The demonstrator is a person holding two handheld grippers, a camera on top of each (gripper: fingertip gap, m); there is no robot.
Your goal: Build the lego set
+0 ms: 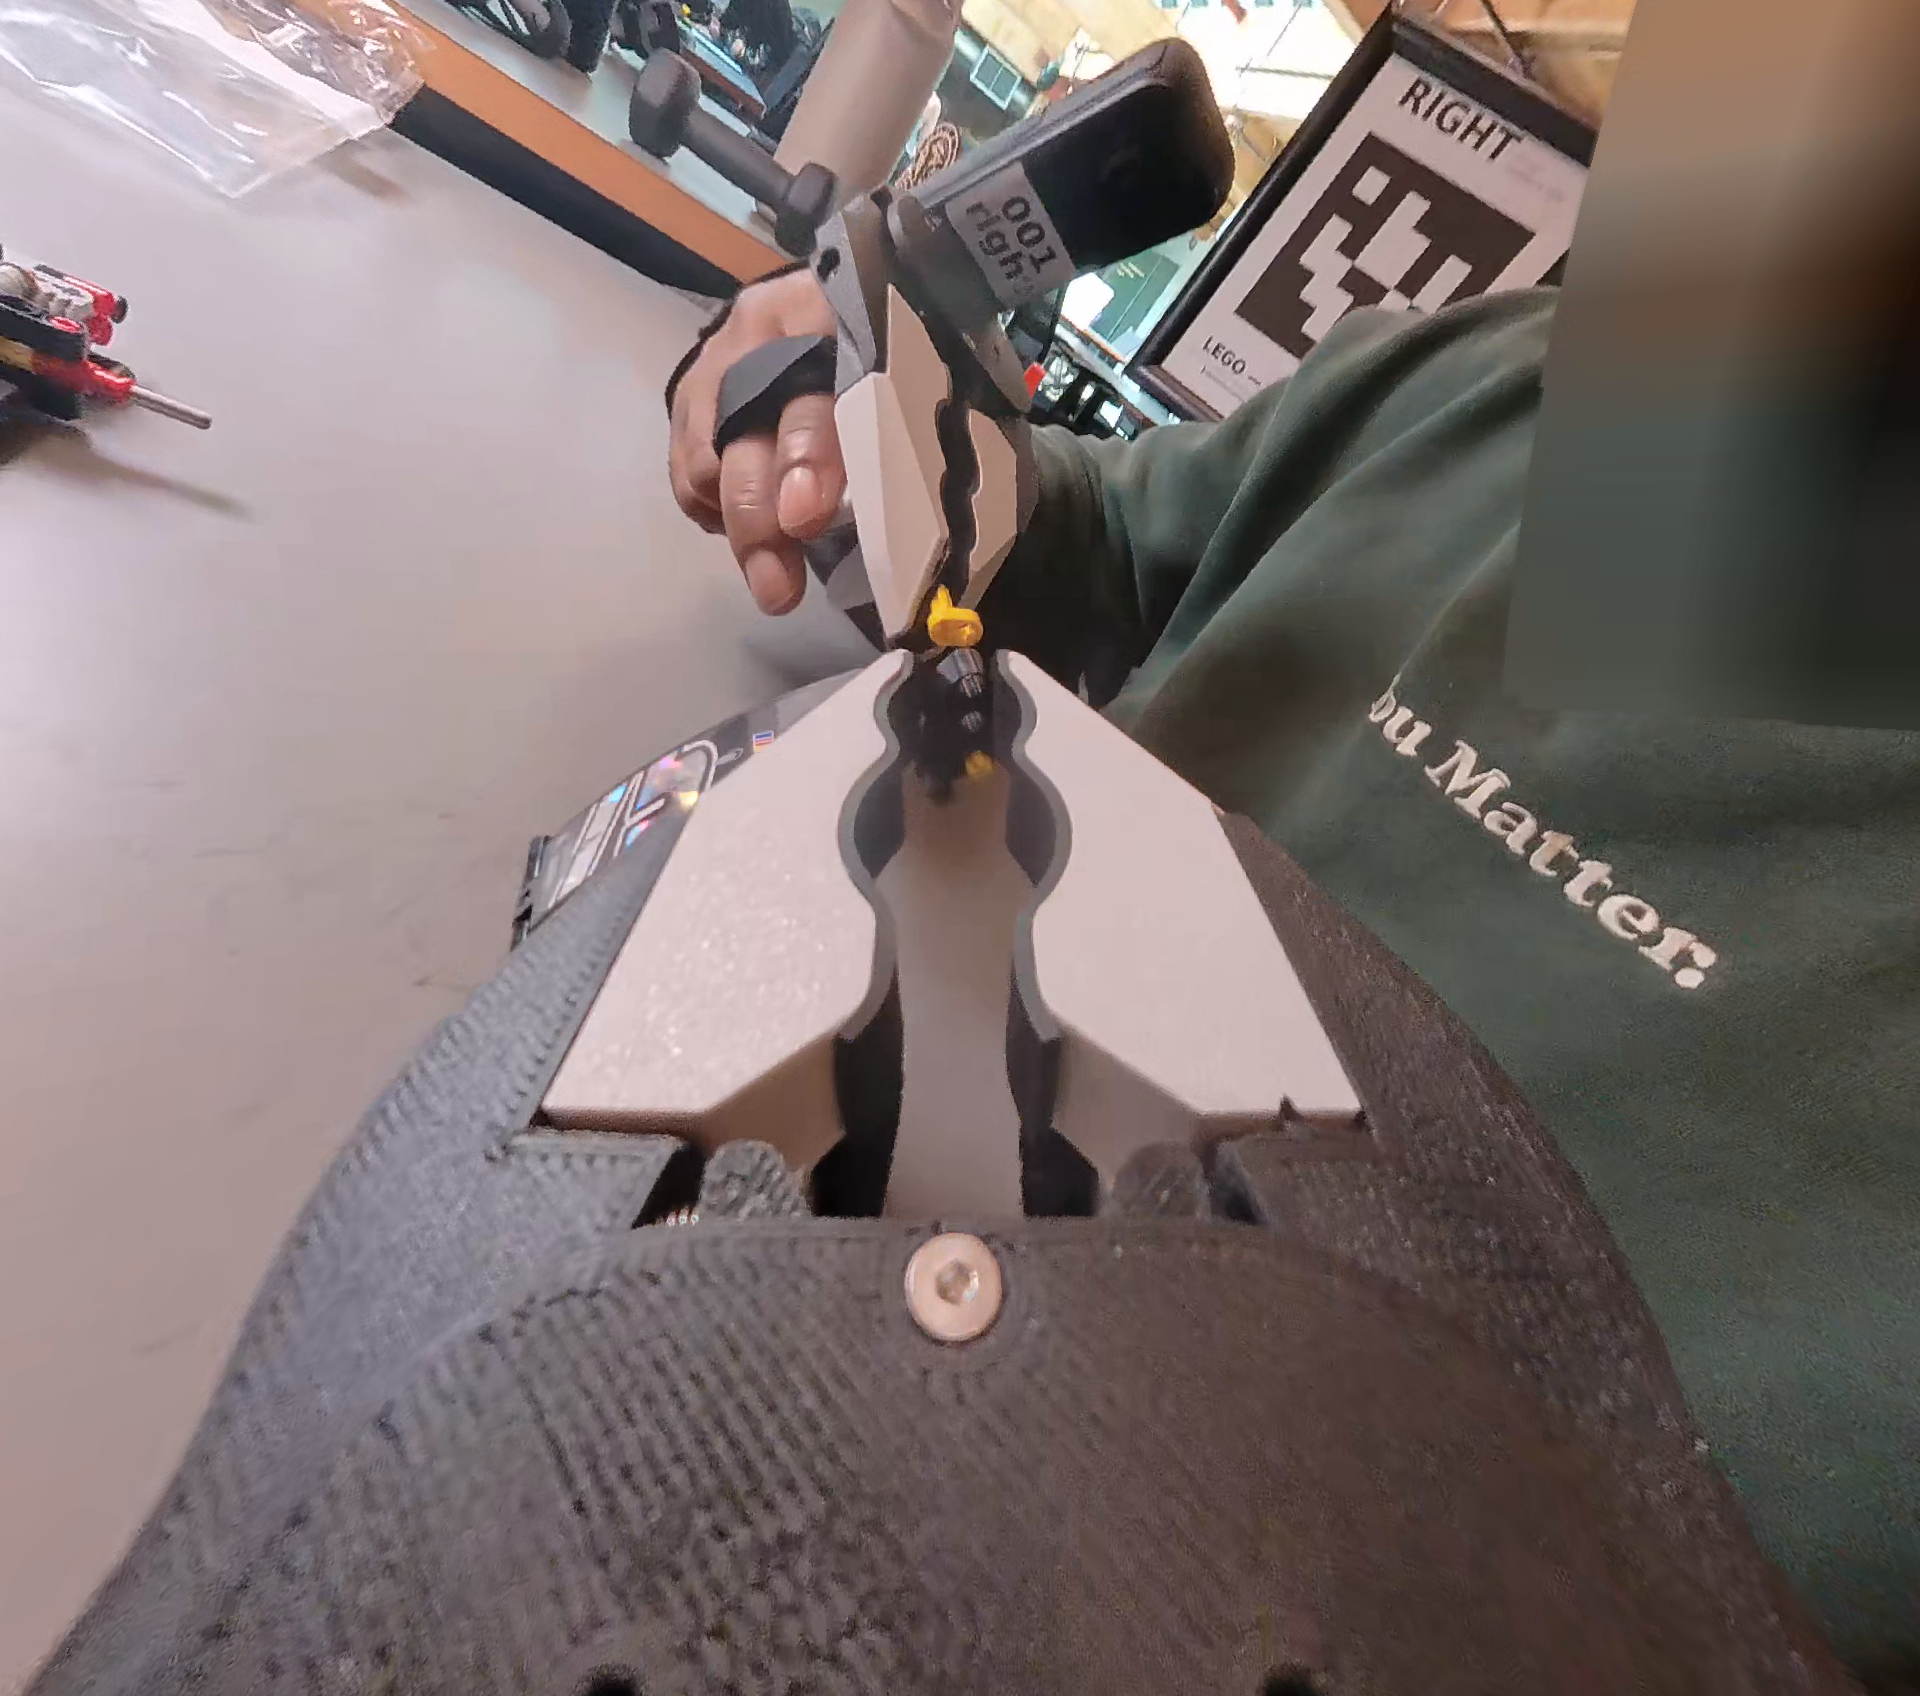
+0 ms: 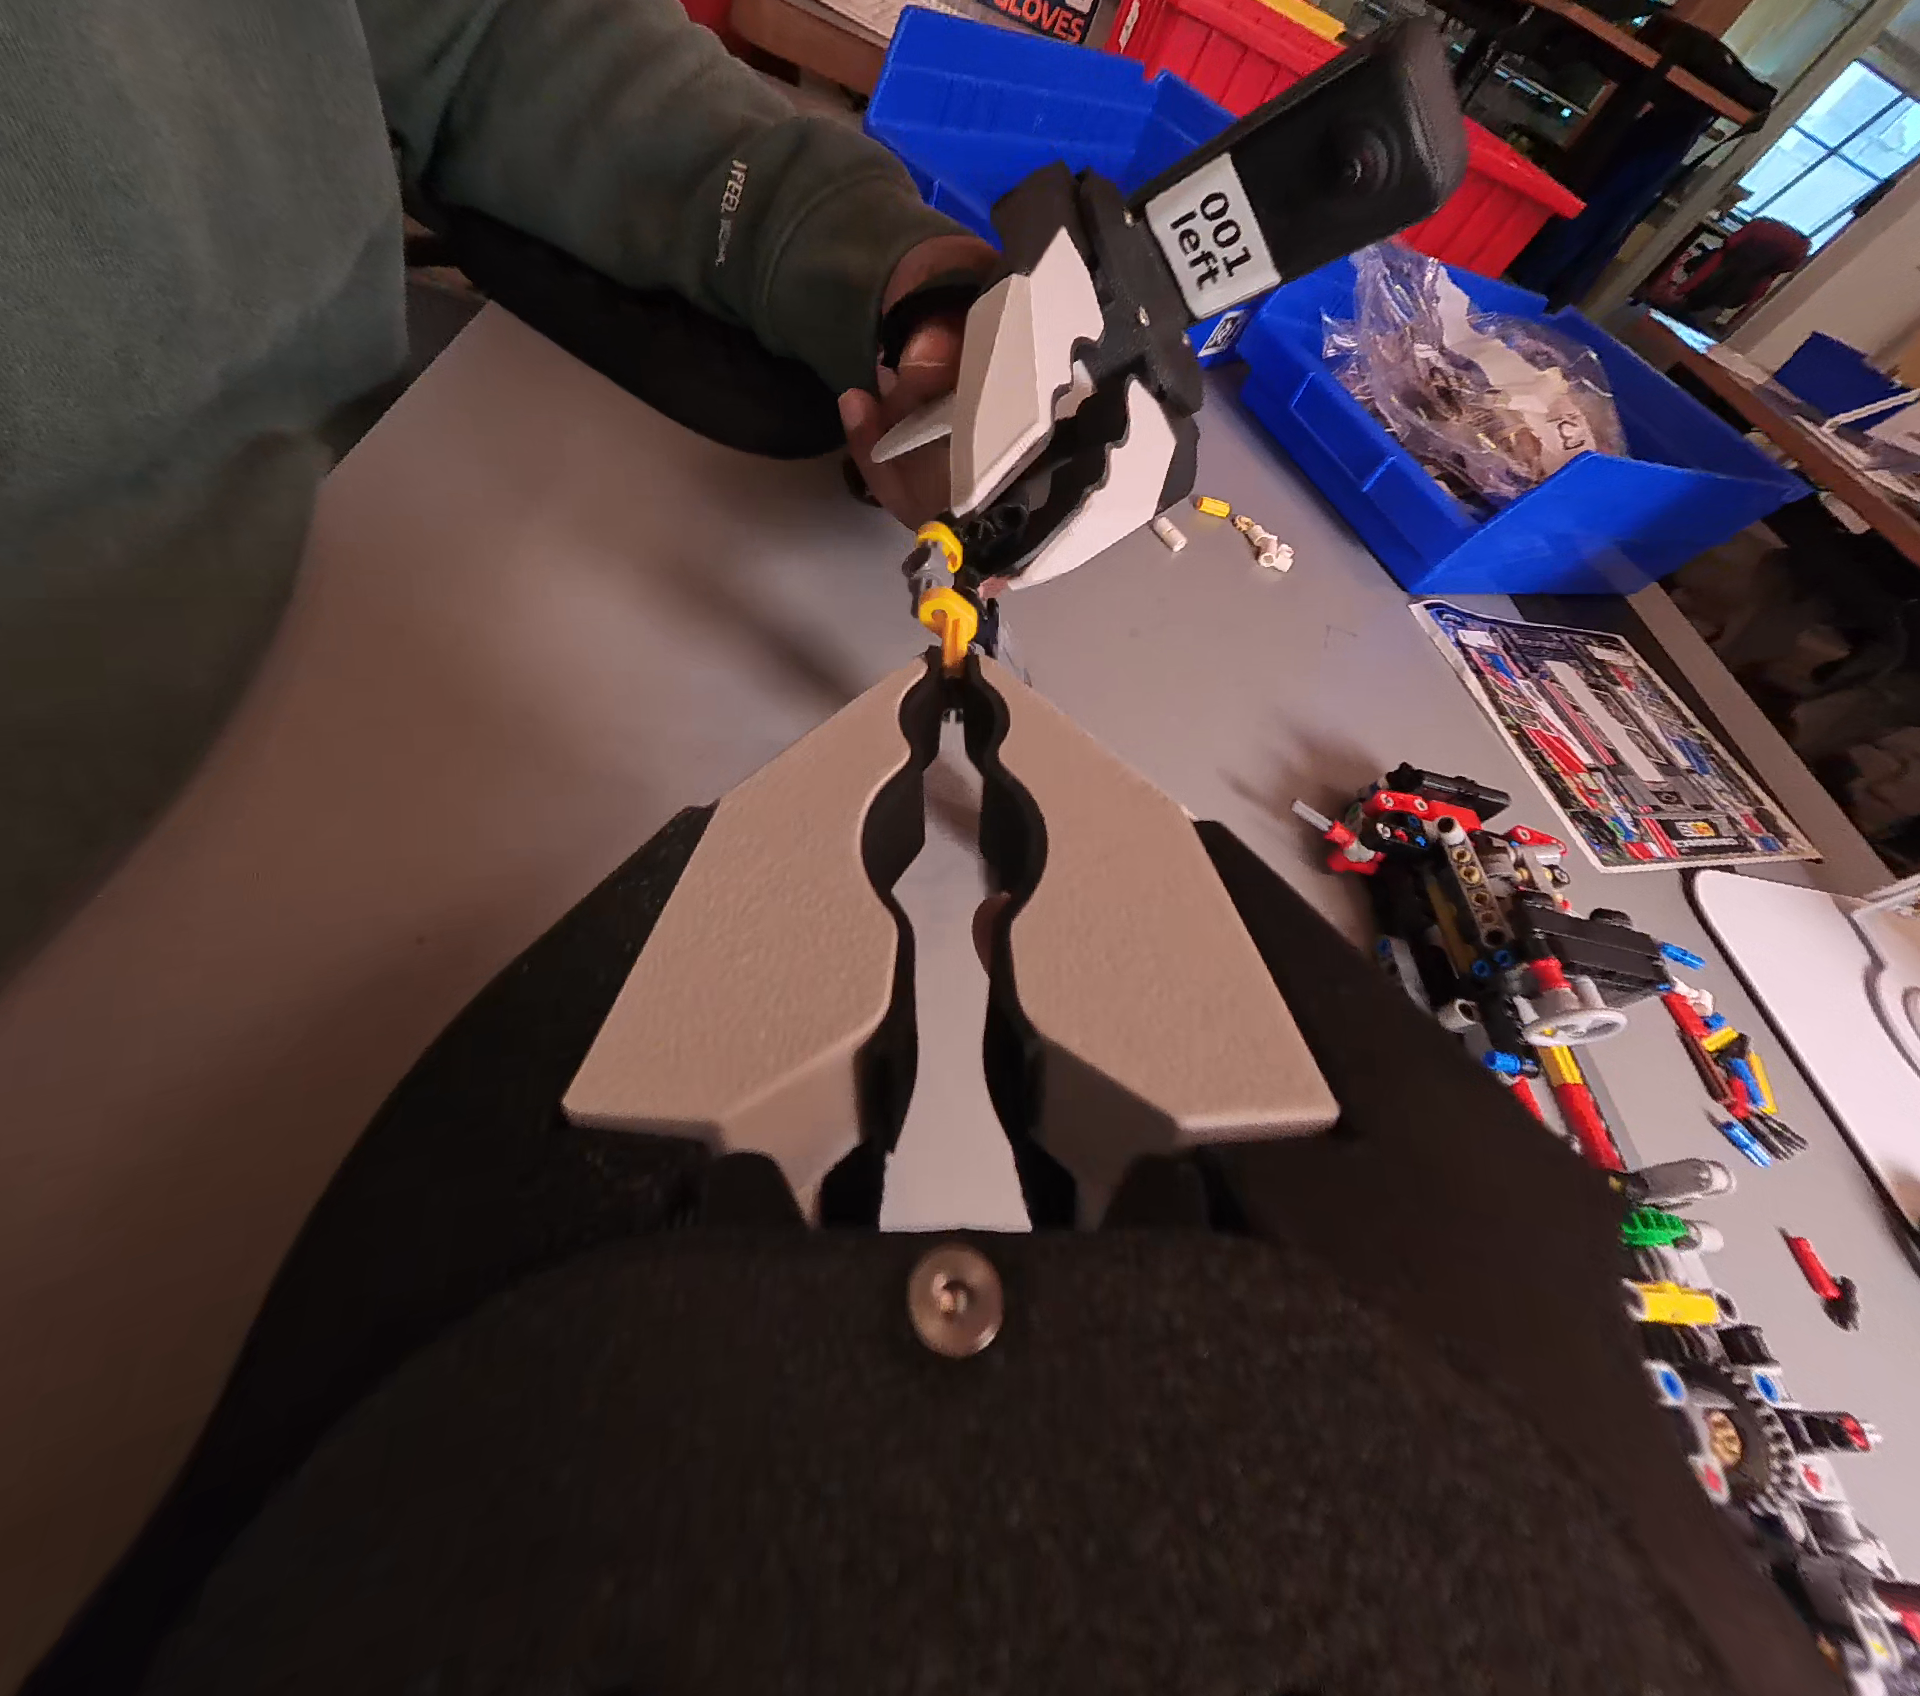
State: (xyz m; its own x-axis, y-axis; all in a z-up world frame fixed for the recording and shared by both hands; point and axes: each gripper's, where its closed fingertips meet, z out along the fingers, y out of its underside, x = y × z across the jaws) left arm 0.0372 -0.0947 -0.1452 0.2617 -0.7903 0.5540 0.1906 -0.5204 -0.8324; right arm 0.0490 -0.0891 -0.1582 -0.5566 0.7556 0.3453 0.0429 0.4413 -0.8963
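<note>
1. Left wrist view: the left tool [image 1: 954, 672] is pinched on a small black-and-yellow lego sub-assembly [image 1: 951, 716], held up off the counter [image 1: 343, 607] so that it can be met in the air. The right tool [image 1: 940, 618] is clamped on a yellow connector [image 1: 951, 620] right at its end.
2. Right wrist view: the connector is gripped by its stem and looks aligned for pushing on. The half-built model [image 2: 1496, 908] and instruction sheet [image 2: 1600, 737] are kept to the side, within reach.
</note>
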